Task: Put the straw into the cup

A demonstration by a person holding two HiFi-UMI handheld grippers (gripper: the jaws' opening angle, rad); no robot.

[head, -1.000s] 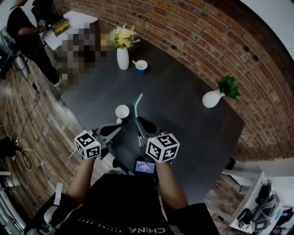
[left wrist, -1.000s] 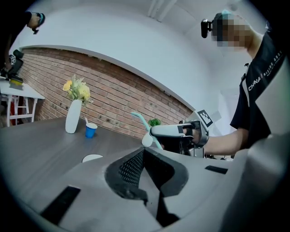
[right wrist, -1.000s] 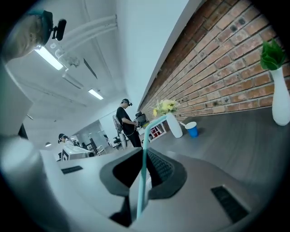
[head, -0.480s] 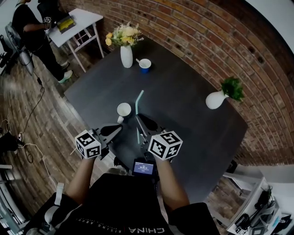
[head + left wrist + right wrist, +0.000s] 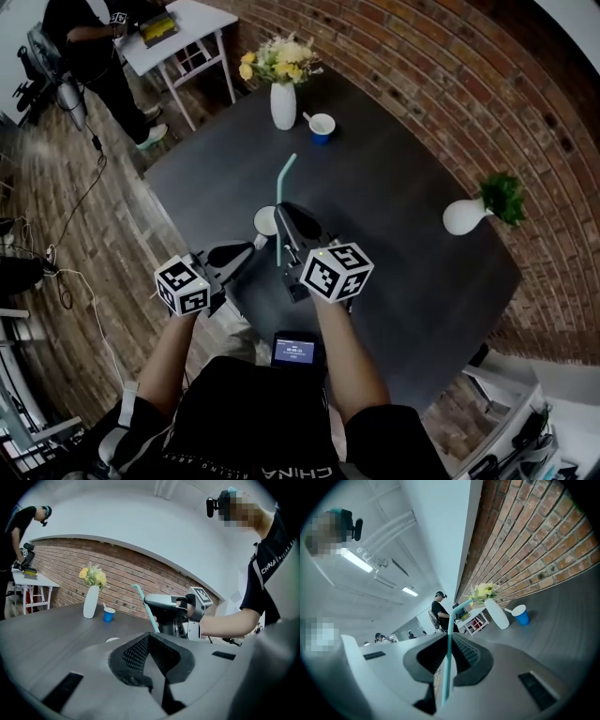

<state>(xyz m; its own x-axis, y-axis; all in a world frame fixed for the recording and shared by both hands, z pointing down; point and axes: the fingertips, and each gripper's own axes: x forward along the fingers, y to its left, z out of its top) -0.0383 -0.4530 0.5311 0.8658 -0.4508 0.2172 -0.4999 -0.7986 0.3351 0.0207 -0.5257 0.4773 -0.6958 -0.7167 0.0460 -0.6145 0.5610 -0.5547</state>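
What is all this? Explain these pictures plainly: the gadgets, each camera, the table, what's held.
No robot: a person holds a two-jaw gripper in each hand. One picture comes from a head camera looking down; the others from a camera on each gripper. On the dark table stand a round white cup, a tall white vase of yellow flowers, a small blue cup and a round white vase holding a green plant. The right gripper has its jaws shut on a teal plastic straw; the left gripper is shut, empty.
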